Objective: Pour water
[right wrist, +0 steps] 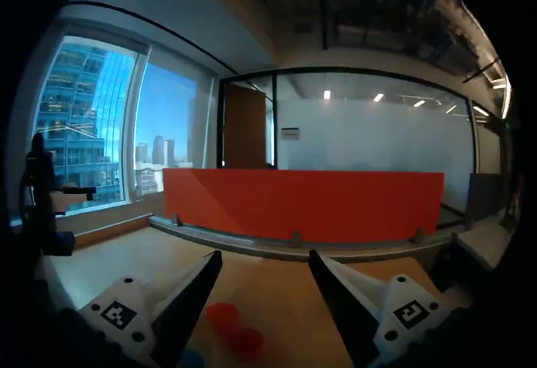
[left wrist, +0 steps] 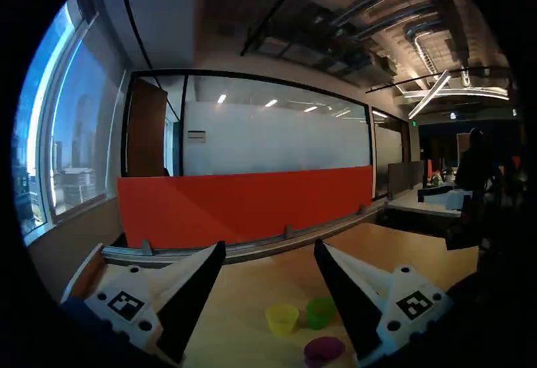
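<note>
We look along the left tongs [left wrist: 268, 244], whose two dark fingers are spread wide apart with nothing between them. Below them lies a pale wooden bench [left wrist: 282, 274]. On it stand three small cups, well back from the bench's far edge. The yellow cup [left wrist: 282, 317] and the green cup [left wrist: 321, 311] are side by side, very close together, and we cannot tell whether they touch. The purple cup [left wrist: 324, 350] sits nearer to us, just beside the right finger. An orange screen [left wrist: 248, 203] runs along the far edge. A window [left wrist: 67, 146] shows city towers at the left, and a person [left wrist: 476, 163] stands in shadow far to the right.

The right tongs [right wrist: 265, 254] are also spread open and empty above the same kind of wooden surface. Two red cups [right wrist: 221, 314] stand close together beside the left finger, with something blue [right wrist: 191, 358] at the bottom, too cut off to identify. We cannot see whether any cup holds water.
</note>
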